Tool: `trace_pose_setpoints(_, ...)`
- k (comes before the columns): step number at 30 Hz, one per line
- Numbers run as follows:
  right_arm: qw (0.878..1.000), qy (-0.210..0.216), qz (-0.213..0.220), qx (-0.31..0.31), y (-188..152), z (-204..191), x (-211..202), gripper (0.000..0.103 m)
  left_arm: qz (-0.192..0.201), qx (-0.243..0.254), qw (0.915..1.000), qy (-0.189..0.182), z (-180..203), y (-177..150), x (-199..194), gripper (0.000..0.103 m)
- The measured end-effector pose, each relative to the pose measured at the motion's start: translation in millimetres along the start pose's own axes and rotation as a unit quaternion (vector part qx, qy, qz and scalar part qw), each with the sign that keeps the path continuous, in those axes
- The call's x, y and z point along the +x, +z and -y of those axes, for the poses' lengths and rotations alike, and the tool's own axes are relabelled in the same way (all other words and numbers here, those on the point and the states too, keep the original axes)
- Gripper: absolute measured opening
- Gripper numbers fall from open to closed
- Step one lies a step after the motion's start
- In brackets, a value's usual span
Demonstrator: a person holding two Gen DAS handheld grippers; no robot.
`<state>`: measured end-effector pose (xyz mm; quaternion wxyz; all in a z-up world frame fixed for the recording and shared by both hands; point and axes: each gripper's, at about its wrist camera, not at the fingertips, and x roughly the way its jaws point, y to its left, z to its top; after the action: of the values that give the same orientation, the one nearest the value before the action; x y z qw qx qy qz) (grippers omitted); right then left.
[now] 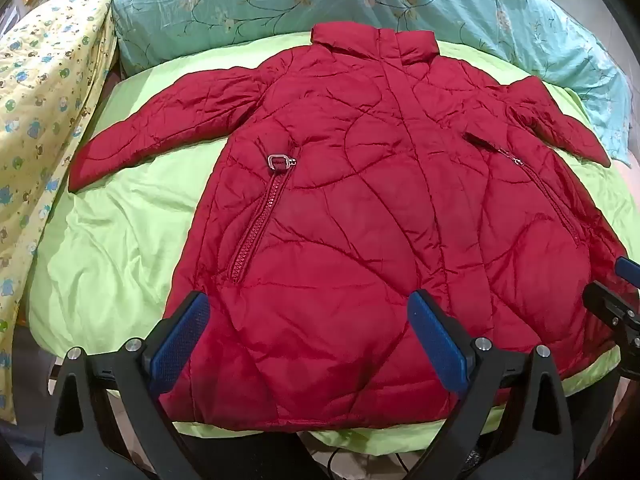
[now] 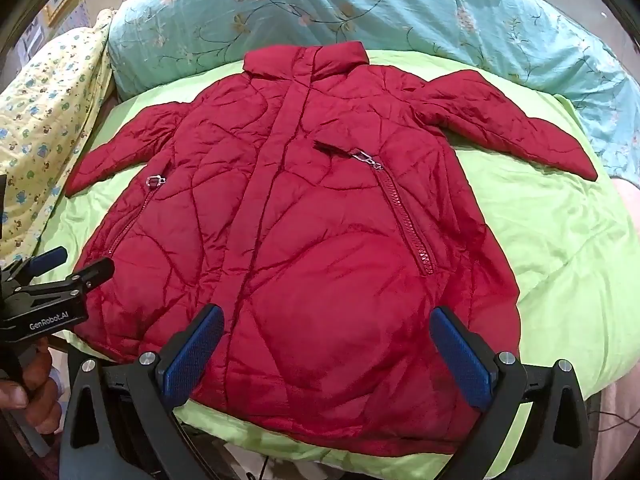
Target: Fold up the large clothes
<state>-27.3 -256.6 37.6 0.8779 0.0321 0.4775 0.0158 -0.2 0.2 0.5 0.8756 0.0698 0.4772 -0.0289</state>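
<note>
Garment: the red quilted puffer coat (image 1: 360, 200) lies flat, front up and closed, on the lime-green bed sheet (image 1: 108, 248), both sleeves spread outward.
Long axis: hem at 6 o'clock, next to both cameras; stand-up collar (image 1: 374, 42) at 12 o'clock, toward the turquoise floral pillow (image 1: 248, 4).
Left hand-held gripper (image 1: 310, 340): jaws spread wide, holding nothing, hovering over the hem's left half; the blue pads (image 1: 180, 340) frame the coat without gripping it.
Right hand-held gripper (image 2: 326, 350): equally wide and empty, over the hem's right half.
Key relation: the left sleeve (image 1: 160, 120) runs out toward 10 o'clock from the left tool, the right sleeve (image 2: 508, 128) toward 2 o'clock from the right tool; each tool is nearer its own sleeve and its own hem corner.
Contact: whether the lower fingers touch the fabric is hard to say through the fisheye.
Stage: folding looks unstarted; probably a sleeve or side goes inward first.
Surroundings: a yellow printed blanket (image 1: 44, 120) lies at 9 o'clock beside the bed.
</note>
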Motion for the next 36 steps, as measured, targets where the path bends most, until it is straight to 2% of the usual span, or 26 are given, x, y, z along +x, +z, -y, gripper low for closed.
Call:
trace_pose_setpoints(4,1.000,0.005,-0.001,0.000,-1,-2,-2,0.103,0.000,0.000,1.0000,0.000,-1,0,-4,0.100)
trace_pose_setpoints(5,1.000,0.005,0.000,0.001,-1,-3,-3,0.103,0.008,-0.014,0.9997,-0.021,0,0,2,0.100)
trace_pose_setpoints(11,1.000,0.010,0.005,0.005,-1,3,-3,0.103,0.010,-0.014,0.9996,-0.023,2,1,3,0.100)
trace_pose_setpoints(12,1.000,0.010,0.006,0.006,-3,4,-4,0.103,0.015,-0.020,0.9992,-0.032,2,1,1,0.100)
trace_pose_setpoints(26,1.000,0.021,0.007,0.006,5,0,-6,0.103,0.019,-0.020,0.9991,-0.033,3,6,-3,0.100)
trace_pose_setpoints(33,1.000,0.027,0.009,0.010,6,2,-5,0.103,-0.004,-0.013,0.9995,-0.030,3,9,1,0.100)
trace_pose_setpoints(36,0.999,0.032,0.011,0.015,8,5,-5,0.103,0.003,-0.008,0.9997,-0.022,4,10,3,0.100)
